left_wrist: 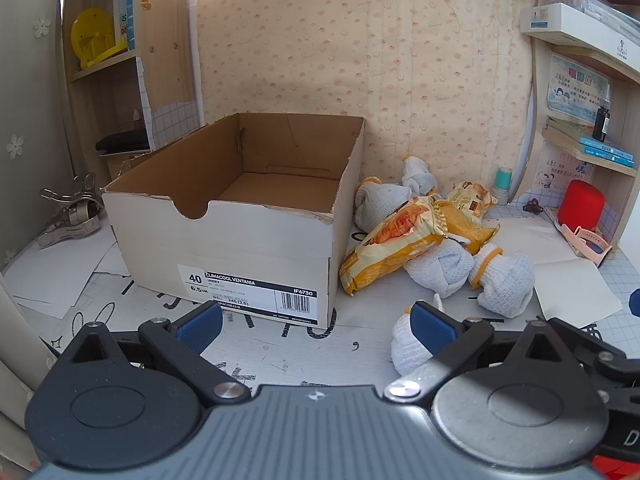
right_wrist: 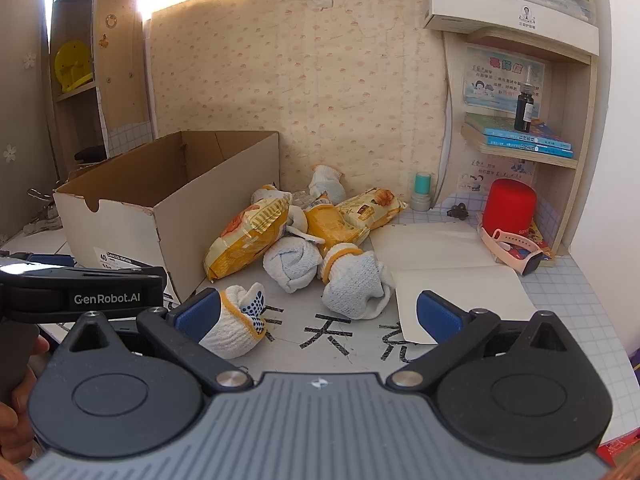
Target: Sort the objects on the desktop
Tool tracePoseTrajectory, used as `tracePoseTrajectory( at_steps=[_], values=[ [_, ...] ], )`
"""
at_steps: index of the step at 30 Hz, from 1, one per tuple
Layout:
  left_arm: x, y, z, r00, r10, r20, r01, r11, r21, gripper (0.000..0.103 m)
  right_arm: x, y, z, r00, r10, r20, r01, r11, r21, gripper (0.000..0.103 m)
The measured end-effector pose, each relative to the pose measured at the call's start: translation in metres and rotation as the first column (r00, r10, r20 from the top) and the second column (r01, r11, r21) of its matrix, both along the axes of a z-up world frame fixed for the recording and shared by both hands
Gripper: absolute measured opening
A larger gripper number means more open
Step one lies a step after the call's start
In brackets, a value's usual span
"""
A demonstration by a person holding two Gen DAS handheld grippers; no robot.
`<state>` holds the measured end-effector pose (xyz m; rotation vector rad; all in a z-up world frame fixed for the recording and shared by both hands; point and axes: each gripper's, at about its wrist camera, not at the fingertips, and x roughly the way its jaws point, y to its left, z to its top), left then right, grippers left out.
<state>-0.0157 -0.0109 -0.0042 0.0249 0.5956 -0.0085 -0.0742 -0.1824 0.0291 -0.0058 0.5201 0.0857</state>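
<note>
An open, empty cardboard shoe box (left_wrist: 224, 236) (right_wrist: 132, 216) stands at the left of the desk. To its right lie several rolled white gloves with yellow cuffs (left_wrist: 504, 280) (right_wrist: 352, 280) and yellow snack bags (left_wrist: 396, 240) (right_wrist: 248, 236) in a heap. My left gripper (left_wrist: 316, 324) is open in front of the box, with nothing between its fingers; one rolled glove (left_wrist: 408, 344) lies just beside its right finger. My right gripper (right_wrist: 318, 316) is open too, and that same glove (right_wrist: 236, 324) rests against its left finger.
White paper sheets (right_wrist: 440, 264) lie right of the heap. A red cylinder (right_wrist: 508, 208), a pink watch (right_wrist: 512, 252) and a teal-capped bottle (right_wrist: 422, 192) sit by the right shelf unit. A metal clip (left_wrist: 72, 212) lies left of the box. The other gripper's body (right_wrist: 80, 288) shows at the left.
</note>
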Motion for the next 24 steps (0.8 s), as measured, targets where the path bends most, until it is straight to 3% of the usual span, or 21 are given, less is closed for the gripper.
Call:
tracePoseTrajectory(
  at_steps=[13, 18, 24],
  values=[
    [-0.001, 0.004, -0.018, 0.999, -0.032, -0.034, 0.031, 0.999, -0.020, 0.092, 0.000, -0.031, -0.012, 0.999, -0.034, 0.031, 0.033, 0.999, 0.025, 0.101],
    [-0.004, 0.003, -0.027, 0.994, -0.104, -0.014, 0.103, 0.992, -0.078, 0.092, 0.001, -0.043, -0.022, 0.999, -0.041, 0.023, 0.040, 0.999, 0.021, 0.101],
    [0.000, -0.020, -0.036, 0.981, -0.192, -0.016, 0.190, 0.979, -0.080, 0.092, 0.002, -0.048, -0.024, 0.998, -0.054, 0.019, 0.053, 0.998, 0.029, 0.101]
  ],
)
